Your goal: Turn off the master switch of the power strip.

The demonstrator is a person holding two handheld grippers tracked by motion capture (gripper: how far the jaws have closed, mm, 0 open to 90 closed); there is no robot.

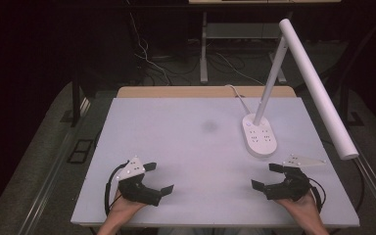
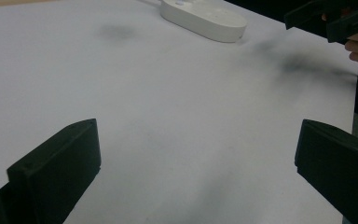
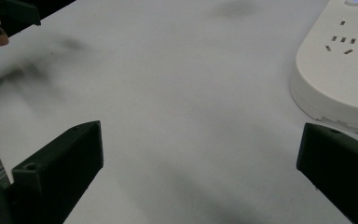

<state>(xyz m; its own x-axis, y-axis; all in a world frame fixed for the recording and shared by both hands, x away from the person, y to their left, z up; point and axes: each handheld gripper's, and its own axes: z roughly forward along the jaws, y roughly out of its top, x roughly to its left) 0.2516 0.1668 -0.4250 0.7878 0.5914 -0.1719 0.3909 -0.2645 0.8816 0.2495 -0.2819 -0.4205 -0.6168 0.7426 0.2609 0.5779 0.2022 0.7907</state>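
In the high view, a white desk lamp stands in the right half of the frame on a pale matte table; its flat oval base carries rows of socket holes, a slim stem leans up from it, and a long smooth tube of a head slants from the upper right down past the table's right edge. A white cord runs off the base toward the table's far edge. The left gripper sits at the lower left and the right gripper at the lower right, each with its jaws spread wide and nothing between them; the right one lies near the base, just below it in the frame. In the left gripper view, two blunt black plastic jaws rise from the bottom corners, wide apart over bare tabletop, with the glossy rounded base at the top centre and the other gripper at the upper right. In the right gripper view, the jaws are equally spread, and the base fills the upper right, its moulded edge close to the right jaw. The risk I see: the lamp is top-heavy, so a push on the stem or a snag on the overhanging head could tip it, and hard jaws may slip on the slick plastic.
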